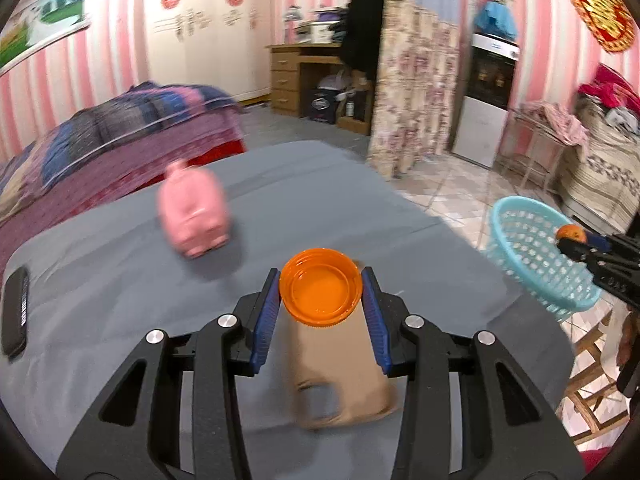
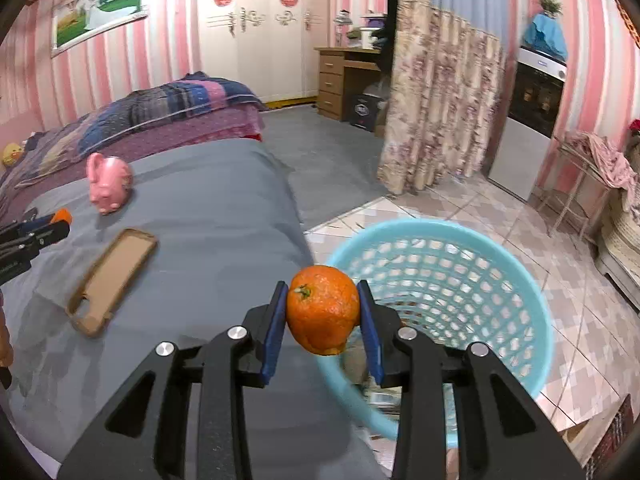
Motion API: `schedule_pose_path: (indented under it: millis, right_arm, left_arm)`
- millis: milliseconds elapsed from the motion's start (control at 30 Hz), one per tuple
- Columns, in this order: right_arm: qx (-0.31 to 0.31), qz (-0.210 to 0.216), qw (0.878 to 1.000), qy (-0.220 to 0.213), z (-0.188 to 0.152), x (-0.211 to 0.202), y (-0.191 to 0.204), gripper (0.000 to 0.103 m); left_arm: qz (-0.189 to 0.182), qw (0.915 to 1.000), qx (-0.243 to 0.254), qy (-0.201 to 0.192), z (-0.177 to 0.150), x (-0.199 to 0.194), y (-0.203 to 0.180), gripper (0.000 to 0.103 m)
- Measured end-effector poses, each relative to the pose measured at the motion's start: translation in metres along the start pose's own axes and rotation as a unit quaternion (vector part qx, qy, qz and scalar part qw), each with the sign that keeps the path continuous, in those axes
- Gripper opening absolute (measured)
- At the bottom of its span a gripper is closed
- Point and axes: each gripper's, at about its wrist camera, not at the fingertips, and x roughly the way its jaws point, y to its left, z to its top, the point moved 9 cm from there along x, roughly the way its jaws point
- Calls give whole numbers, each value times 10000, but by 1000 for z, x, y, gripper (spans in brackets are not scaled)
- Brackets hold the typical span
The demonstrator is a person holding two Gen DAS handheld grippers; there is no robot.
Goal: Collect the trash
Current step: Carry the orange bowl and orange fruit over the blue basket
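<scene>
The left hand-held gripper (image 1: 321, 294) is grasping an orange lid (image 1: 321, 286). The right hand-held gripper (image 2: 323, 308) is gripping an orange (image 2: 323, 309), with the blue basket (image 2: 536, 320) at three o'clock.

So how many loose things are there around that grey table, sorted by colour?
Orange: 2, the lid in the left gripper and the orange in the right gripper
Pink: 1, piggy bank
Tan: 1, phone case
Black: 1, a flat device
Turquoise: 1, basket
Total: 6

pink toy (image 1: 195, 216): motion-blurred | phone case (image 1: 340, 364): blurred, partly behind orange lid (image 1: 321, 287)
</scene>
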Motion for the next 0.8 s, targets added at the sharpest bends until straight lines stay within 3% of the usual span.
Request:
schedule_pose_path:
  millis: [333,800]
  right_arm:
    - [513,-480,9975,33,-9,-1,-67,35]
    - [1346,-1040,9854,-17,-27,-10,-145,35]
  left_arm:
    - [-746,9963,427,49,16,36,-109,39]
    - [-1433,9858,829,278,17,77,-211,39]
